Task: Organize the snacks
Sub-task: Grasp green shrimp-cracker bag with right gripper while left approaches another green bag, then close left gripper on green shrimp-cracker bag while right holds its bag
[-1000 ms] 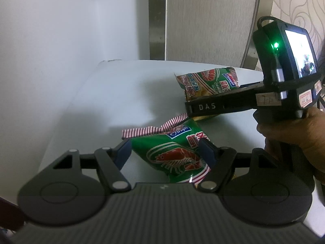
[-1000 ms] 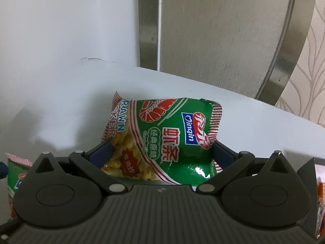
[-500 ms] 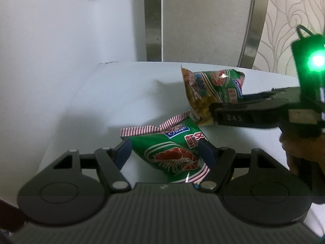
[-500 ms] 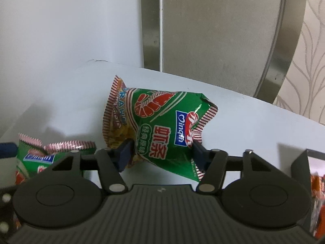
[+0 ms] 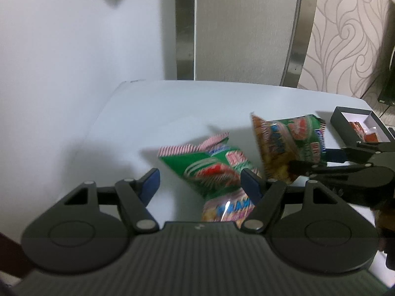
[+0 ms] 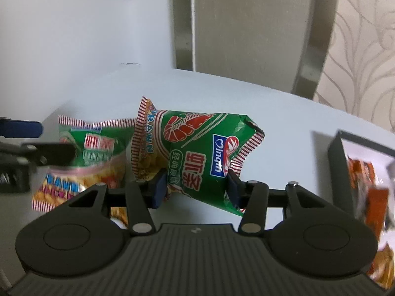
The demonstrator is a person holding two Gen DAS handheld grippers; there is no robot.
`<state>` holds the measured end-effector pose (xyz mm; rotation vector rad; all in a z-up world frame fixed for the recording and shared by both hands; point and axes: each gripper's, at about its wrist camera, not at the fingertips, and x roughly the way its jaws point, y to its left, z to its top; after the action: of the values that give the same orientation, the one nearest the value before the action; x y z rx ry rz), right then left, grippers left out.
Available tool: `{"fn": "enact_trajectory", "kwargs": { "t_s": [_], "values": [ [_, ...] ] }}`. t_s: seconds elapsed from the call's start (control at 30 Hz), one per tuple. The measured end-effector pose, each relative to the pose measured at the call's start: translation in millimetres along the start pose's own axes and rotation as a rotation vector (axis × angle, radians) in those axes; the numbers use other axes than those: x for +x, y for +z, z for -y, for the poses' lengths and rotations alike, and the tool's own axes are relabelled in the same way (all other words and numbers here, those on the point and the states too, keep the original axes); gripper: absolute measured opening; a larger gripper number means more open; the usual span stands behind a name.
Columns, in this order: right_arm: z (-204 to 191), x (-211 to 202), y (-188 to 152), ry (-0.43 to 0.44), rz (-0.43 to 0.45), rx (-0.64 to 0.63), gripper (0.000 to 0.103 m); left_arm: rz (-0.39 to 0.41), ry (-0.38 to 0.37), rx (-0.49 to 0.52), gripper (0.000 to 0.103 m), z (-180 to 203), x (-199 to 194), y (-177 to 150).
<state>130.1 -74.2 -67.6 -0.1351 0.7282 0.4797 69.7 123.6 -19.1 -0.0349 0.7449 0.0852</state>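
My right gripper (image 6: 195, 188) is shut on a green prawn-cracker bag (image 6: 197, 153) and holds it lifted above the white table (image 6: 284, 113). The same bag (image 5: 288, 143) and the right gripper (image 5: 313, 161) show at the right of the left wrist view. A second green prawn-cracker bag (image 5: 212, 170) lies on the table between the fingers of my left gripper (image 5: 200, 182), which is open around it. That bag also shows in the right wrist view (image 6: 93, 153), with the left gripper's fingers (image 6: 22, 128) at the far left.
A black box (image 5: 358, 125) with a white inside holds orange-red snack packets and stands at the table's right side; it also shows in the right wrist view (image 6: 338, 160). A grey chair back (image 5: 246, 27) stands behind the table. A white wall runs along the left.
My right gripper closed on its bag, lifted it off the table and carried it to the right toward the black box. The left gripper stayed open around the other bag.
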Motion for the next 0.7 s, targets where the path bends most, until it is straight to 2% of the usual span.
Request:
{"fn": "enact_trajectory", "kwargs": {
  "t_s": [0.27,0.4,0.47,0.53,0.63,0.7],
  "values": [
    [0,-6,-11,-0.014,-0.001,0.047,0.055,-0.058,-0.005,0.029,0.074,3,15,-9],
    [-2,-2,-7,-0.018,-0.009,0.032,0.055,-0.058,-0.01,0.042,0.074,11,26,2],
    [-2,-1,-3,-0.023,-0.007,0.032,0.055,-0.051,-0.045,0.059,0.074,15,26,9],
    [-1,2,2,-0.027,-0.005,0.035,0.055,-0.043,-0.034,0.08,0.074,16,28,13],
    [4,3,8,-0.035,-0.011,0.09,0.06,-0.049,-0.029,0.085,0.074,7,34,17],
    [7,5,11,-0.048,-0.022,0.123,0.072,-0.045,-0.033,0.066,0.074,-1,39,21]
  ]
}}
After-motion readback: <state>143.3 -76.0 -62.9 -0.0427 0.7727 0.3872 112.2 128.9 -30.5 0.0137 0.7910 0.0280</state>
